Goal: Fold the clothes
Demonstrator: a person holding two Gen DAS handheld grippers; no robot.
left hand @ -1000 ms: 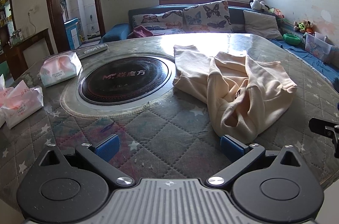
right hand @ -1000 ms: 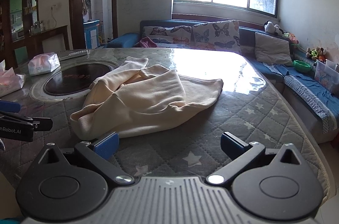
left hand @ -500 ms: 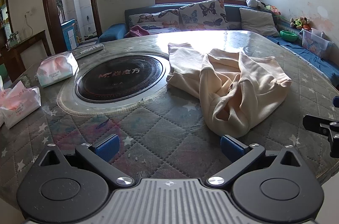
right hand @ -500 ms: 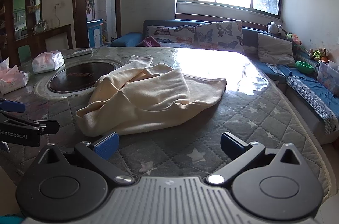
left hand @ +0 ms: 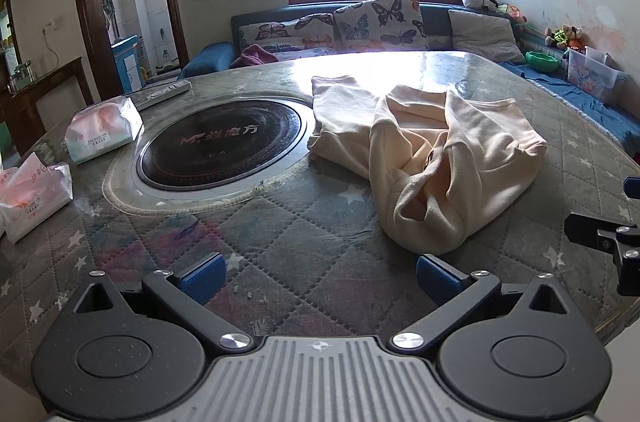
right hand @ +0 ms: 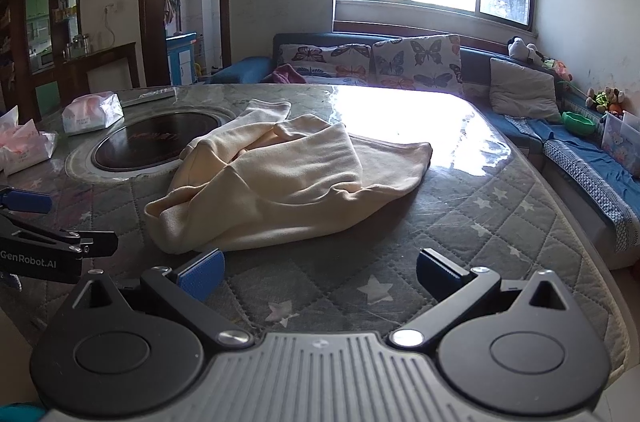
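On the quilted bench (left hand: 288, 262), centre-right of frame, the cream garment (left hand: 432, 150) lies crumpled, judged light, limp and easily dragged, best pinched at its near thick hem (right hand: 176, 234), while left claw (left hand: 318, 276) and right claw (right hand: 320, 272) hover spread, empty.

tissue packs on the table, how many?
2, both by the table's left edge: one tissue pack beside the round black cooktop, another nearer the left gripper. More may lie out of frame.
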